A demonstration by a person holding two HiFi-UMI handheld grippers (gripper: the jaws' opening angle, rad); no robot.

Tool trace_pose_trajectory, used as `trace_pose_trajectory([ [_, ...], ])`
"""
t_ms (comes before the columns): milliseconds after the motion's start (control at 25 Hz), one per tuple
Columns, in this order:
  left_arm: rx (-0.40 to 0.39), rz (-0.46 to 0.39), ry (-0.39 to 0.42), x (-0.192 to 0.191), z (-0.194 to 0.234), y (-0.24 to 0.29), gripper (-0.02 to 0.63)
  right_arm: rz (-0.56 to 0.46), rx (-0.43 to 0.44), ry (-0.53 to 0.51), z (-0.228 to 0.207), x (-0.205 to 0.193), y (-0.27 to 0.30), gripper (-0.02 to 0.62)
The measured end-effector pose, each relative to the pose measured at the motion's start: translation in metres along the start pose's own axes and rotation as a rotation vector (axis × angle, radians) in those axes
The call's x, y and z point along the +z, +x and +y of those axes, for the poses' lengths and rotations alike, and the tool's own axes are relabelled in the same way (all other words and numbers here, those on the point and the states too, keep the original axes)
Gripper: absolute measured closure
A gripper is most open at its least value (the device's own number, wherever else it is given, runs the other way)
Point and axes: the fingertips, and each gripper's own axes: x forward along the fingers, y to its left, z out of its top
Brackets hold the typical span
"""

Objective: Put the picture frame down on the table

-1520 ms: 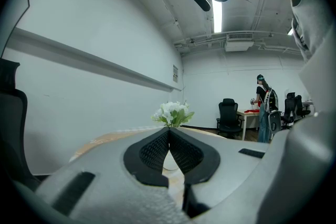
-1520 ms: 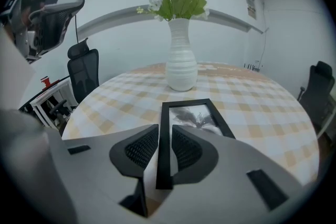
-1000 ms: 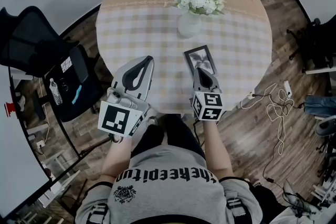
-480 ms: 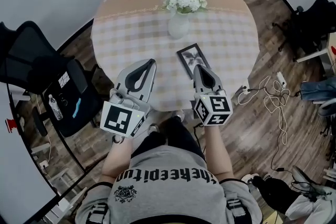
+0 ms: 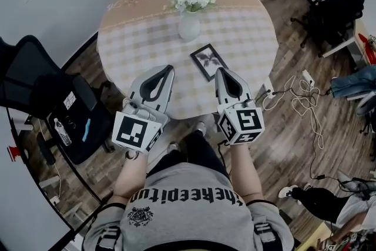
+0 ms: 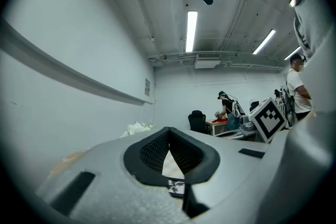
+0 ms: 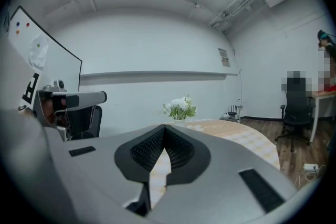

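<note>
The fingers point(image 7: 153, 150) of your right gripper point(image 5: 222, 71) are pressing together on nothing, and your left gripper point(image 5: 167, 69) is doing the same. The picture frame point(image 5: 208, 61) is lying flat on the round surface point(image 5: 252, 38), just beside the right tip and near the flower vase point(image 5: 189, 25). You are probably finishing the release, so pull straight back without nudging it. A second ago that tip was overlapping the frame's near edge.

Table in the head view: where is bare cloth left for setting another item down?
Bare: the stretch of table between the vase and the left rim, and the stretch right of the picture frame to the right rim. Crowded: the near middle, where vase, frame, the left hand-held gripper and the right hand-held gripper gather.
</note>
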Motion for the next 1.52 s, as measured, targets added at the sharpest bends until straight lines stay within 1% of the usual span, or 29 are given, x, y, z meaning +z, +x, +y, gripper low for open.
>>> trace_pose_trajectory([
  [360,-0.042,-0.033,0.006,0.014,-0.020,-0.022,0.591,-0.083,-0.008,-0.018,0.023,0.028,-0.038,0.591],
  [520,-0.052,-0.052,0.014,0.021,-0.027,-0.035,0.591,-0.120,-0.014,-0.041,0.035,0.037,-0.052,0.591],
  [760,-0.064,-0.066,0.021,0.028,-0.031,-0.054,0.591,-0.173,-0.051,-0.054,0.048,0.046,-0.072,0.591],
  [1200,-0.073,-0.093,0.023,0.038,-0.033,-0.073,0.591,-0.193,-0.021,-0.084,0.075,0.056,-0.091,0.590],
  [1520,-0.065,-0.108,0.025,0.043,-0.043,-0.071,0.591,-0.196,-0.002,-0.074,0.070,0.060,-0.097,0.591],
])
